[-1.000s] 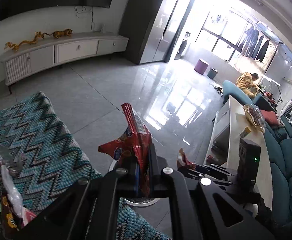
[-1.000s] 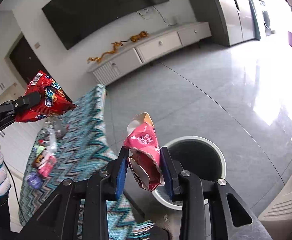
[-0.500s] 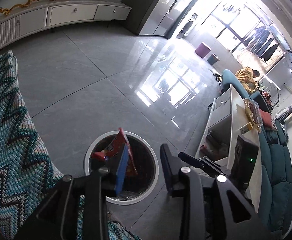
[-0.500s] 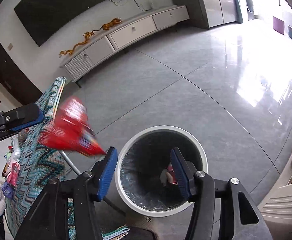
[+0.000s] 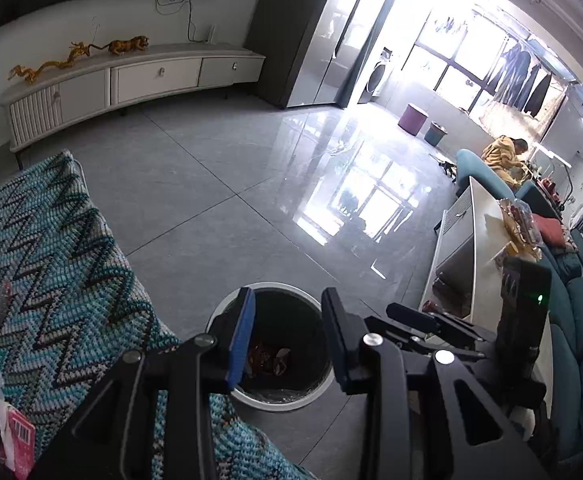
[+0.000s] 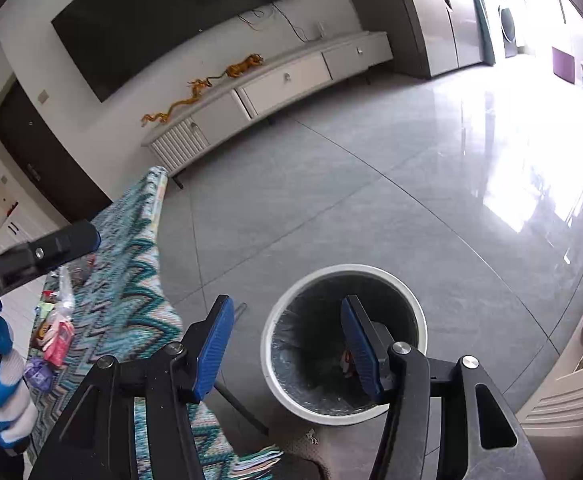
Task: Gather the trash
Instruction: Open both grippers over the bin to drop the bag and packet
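A round white trash bin (image 5: 268, 400) with a dark liner stands on the grey floor beside the table; it also shows in the right wrist view (image 6: 275, 336). Red snack wrappers (image 5: 265, 356) lie inside it. My left gripper (image 5: 287, 340) is open and empty above the bin. My right gripper (image 6: 287, 344) is open and empty, over the bin's left rim. More wrappers (image 6: 57, 336) lie on the teal zigzag tablecloth (image 6: 131, 280), also in the left wrist view (image 5: 19, 440).
A white TV cabinet (image 5: 131, 80) runs along the far wall under a dark TV (image 6: 171, 20). A white coffee table (image 5: 479, 248) and teal sofa (image 5: 579, 320) stand to the right. A person in yellow (image 5: 503, 156) sits far right.
Both grippers opened and dropped their wrappers into the bin: the red packet from the left, the pink one from the right. Both are now empty over the bin.
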The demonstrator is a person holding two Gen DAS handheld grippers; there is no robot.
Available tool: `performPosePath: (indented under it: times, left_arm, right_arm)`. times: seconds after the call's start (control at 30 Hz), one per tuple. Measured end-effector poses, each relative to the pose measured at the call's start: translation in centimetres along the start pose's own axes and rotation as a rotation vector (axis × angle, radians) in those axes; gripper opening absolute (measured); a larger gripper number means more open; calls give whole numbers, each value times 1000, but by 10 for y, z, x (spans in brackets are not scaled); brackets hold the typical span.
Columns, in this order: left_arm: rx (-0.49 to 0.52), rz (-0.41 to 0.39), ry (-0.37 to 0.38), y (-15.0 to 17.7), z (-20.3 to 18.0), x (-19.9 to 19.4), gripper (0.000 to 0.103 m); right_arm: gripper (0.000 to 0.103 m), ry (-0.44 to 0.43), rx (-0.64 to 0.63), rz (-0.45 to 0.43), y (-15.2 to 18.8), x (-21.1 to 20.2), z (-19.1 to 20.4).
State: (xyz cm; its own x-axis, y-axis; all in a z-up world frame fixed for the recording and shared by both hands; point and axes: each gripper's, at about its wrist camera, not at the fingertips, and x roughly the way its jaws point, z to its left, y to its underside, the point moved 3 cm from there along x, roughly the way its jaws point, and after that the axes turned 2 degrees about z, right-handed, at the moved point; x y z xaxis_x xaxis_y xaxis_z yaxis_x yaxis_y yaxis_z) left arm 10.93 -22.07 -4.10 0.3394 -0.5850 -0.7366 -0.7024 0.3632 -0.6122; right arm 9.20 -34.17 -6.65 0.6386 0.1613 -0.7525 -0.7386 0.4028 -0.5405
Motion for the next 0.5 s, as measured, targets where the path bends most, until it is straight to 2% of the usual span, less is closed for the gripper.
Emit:
performPosePath:
  times: [0.13, 0.4, 0.5]
  left_arm:
    - [40, -35, -52, 17, -9, -31, 33]
    - [4, -117, -104, 39, 2, -96, 33]
    - [-38, -161, -141, 50, 22, -125, 43]
  right_arm:
    - [53, -22, -36, -43, -2, -25, 21]
    - [53, -59, -133, -142, -6, -83, 69]
    - [54, -76, -170, -179, -7, -102, 89]
